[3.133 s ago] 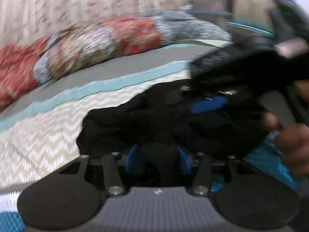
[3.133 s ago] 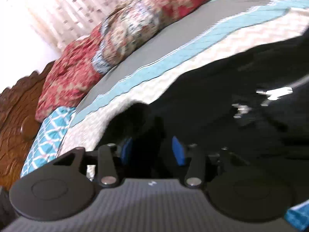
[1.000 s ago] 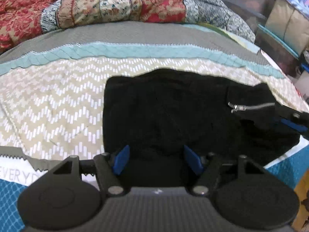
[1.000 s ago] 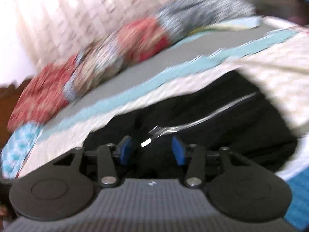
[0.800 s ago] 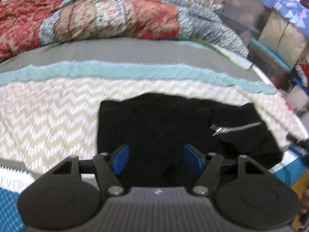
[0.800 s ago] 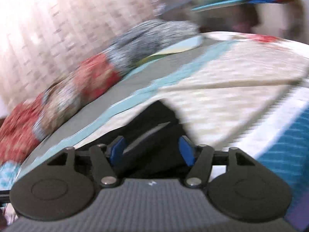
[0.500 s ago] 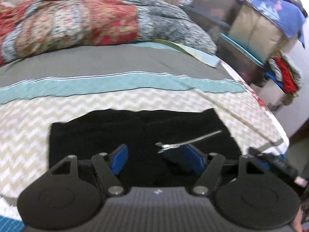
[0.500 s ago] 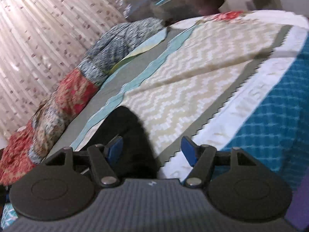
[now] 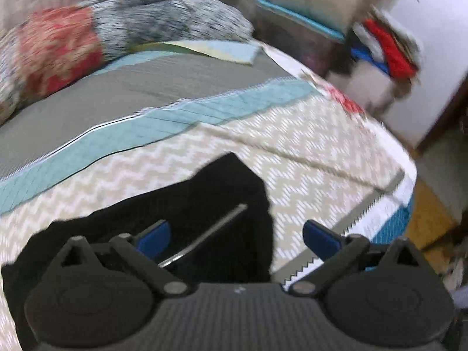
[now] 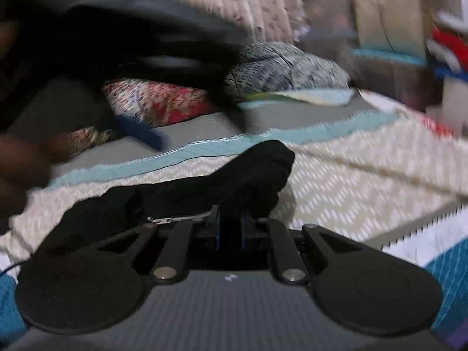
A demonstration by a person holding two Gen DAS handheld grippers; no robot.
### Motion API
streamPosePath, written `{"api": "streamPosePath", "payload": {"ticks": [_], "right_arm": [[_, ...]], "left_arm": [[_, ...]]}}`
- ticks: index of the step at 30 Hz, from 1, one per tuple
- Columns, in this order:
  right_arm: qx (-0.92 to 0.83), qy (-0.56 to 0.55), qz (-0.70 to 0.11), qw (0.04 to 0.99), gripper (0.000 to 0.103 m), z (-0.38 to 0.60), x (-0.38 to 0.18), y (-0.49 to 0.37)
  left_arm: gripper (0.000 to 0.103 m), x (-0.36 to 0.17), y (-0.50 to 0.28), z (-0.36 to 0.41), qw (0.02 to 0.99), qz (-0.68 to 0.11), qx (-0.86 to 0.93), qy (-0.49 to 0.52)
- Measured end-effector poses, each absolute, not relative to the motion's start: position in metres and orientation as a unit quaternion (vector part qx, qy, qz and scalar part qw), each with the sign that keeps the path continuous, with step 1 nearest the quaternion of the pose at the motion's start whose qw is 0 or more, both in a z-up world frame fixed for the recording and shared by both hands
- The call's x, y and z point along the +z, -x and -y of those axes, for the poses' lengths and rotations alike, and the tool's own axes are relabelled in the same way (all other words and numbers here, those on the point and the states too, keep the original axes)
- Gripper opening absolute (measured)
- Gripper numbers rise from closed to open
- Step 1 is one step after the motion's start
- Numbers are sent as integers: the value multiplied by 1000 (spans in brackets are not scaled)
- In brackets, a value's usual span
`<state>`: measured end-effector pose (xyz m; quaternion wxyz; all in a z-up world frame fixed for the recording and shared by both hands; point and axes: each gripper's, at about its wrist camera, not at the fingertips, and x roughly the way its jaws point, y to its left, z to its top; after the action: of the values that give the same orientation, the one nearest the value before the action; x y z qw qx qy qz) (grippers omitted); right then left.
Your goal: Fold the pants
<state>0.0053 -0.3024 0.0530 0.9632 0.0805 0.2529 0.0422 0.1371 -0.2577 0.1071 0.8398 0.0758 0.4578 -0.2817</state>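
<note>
My left tool (image 9: pixel 235 238) has its jaws opening, spread wide with blue pads (image 9: pixel 320 239) far apart and nothing pinched. The pants (image 9: pixel 204 204) lie black and bunched on the bed (image 9: pixel 307 158), on the chevron-patterned cover. From this view they sit under and ahead of the left tool's near pad and the gap, while the far pad hangs over bare cover near the bed's edge. A silver zipper (image 9: pixel 204 235) runs slantwise across the fabric between the pads.

My right tool (image 10: pixel 230 228) has its jaws closing, the pads almost together, with a fold of the pants (image 10: pixel 234 181) caught between them. The cloth rises from the pinch into a hump just ahead of the tips, and the rest trails off to the left along the cover. A zipper pull (image 10: pixel 163 220) lies just left of the pads.

In the right wrist view the left tool (image 10: pixel 137 130) shows as a dark blur above the pants, with a hand (image 10: pixel 20 163) at the left edge.

Rolled quilts (image 9: pixel 87 38) lie along the far side of the bed.
</note>
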Motion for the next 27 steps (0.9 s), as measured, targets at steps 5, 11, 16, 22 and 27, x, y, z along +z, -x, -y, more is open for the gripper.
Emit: {"api": "streamPosePath", "payload": {"ticks": [5,11,16,22,27], "right_arm": [[59,-44,-239,968,15,290,62,5],[61,-41,-205,976,47,281,69,20],[76,-19,-228,970,51,268,56,13],[113,9,-198,974,13,226,80,17],[167,67,-192,965,13,176,79,11]], "left_arm": [[14,86,-138,274,822,-478,-269,-155],[14,107,-141,205,843,-472,-255,-52],[14,121,-148,140,843,-477,-247,31],[13,135,-138,64,858,-448,-231,96],[14,117,-126,-12,866,-442,-180,150]]}}
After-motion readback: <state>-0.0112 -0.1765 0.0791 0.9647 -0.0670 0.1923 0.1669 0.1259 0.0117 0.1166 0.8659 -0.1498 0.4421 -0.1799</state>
